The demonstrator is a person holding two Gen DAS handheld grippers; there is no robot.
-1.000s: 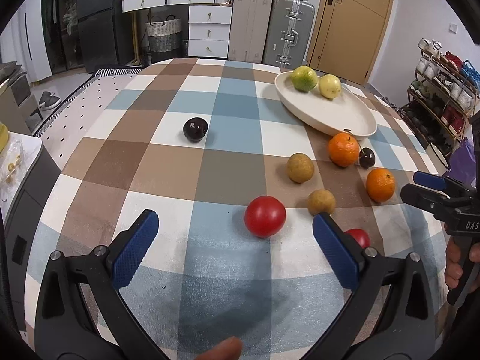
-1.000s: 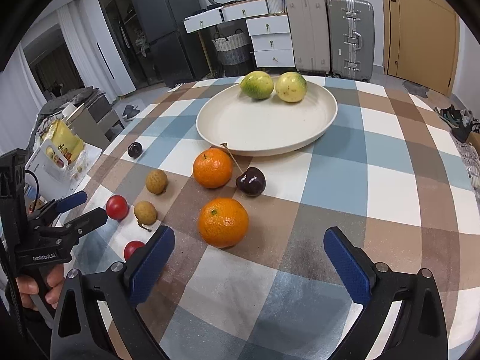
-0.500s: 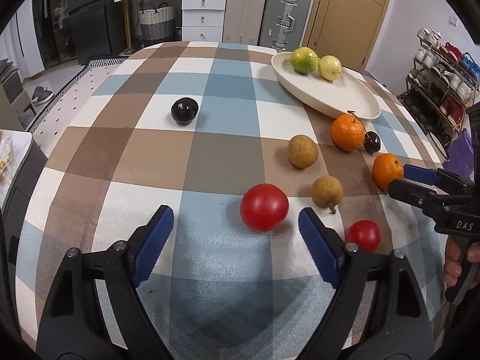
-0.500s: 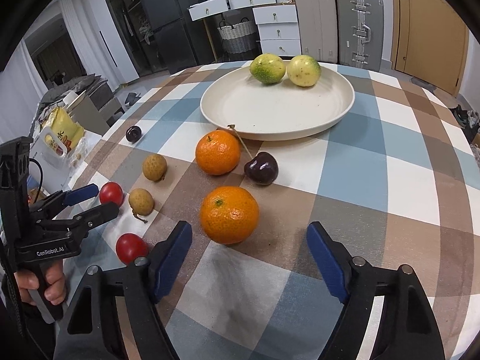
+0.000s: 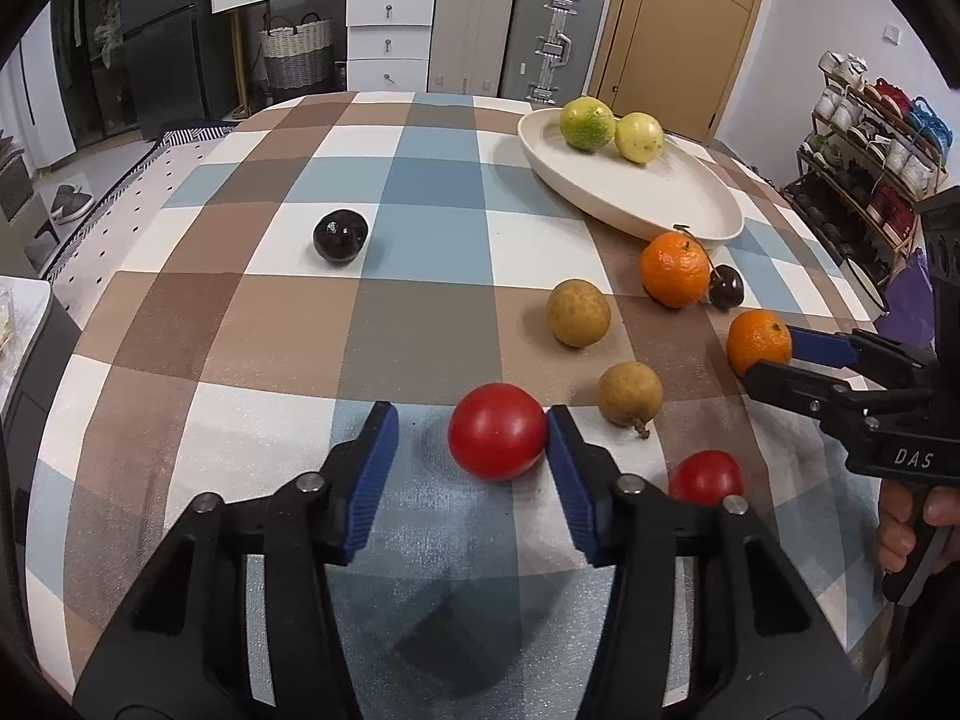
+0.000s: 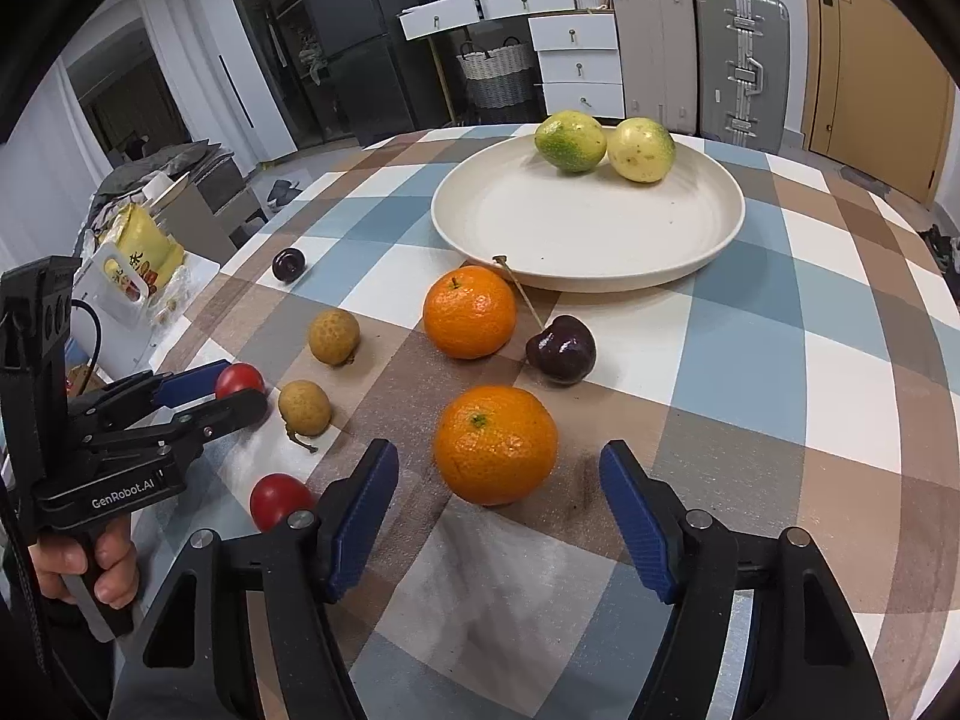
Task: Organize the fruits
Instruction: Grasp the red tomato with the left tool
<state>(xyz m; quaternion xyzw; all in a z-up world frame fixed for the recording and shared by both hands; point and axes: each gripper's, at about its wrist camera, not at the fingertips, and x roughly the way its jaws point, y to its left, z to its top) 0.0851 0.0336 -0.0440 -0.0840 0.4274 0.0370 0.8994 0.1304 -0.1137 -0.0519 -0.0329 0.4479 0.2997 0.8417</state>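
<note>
Left wrist view: left claw (image 5: 468,438) spread, fingers low over the checked bench (image 5: 420,228); large red tomato (image 5: 497,431) between the fingers — its right side touching the right pad, a gap to the left pad. Just right of that pad, a tan longan (image 5: 630,393); a second longan (image 5: 578,312) farther back. Small red tomato (image 5: 705,477) right of the claw, partly hidden behind its frame. Dark plum (image 5: 339,236) alone, well apart on the left. Back orange (image 5: 674,269) just beside a stemmed dark cherry (image 5: 725,286), both near the rim of the cream plate (image 5: 636,198), which holds a green fruit (image 5: 587,123) and a yellow fruit (image 5: 639,137) touching each other. Right claw (image 5: 771,360) enters from the right, the near orange (image 5: 759,342) between its finger tips. Right wrist view: right claw (image 6: 499,474) spread, near orange (image 6: 495,444) between the fingers with clear gaps on both sides, resting on the bench (image 6: 780,360). Beyond it, cherry (image 6: 561,350) and back orange (image 6: 469,312) before the plate (image 6: 588,228). Left claw (image 6: 231,393) at the left, held in a hand (image 6: 90,564), fingers around the large tomato (image 6: 240,380); small tomato (image 6: 279,501) just left of the right claw — longans (image 6: 304,408) between.
</note>
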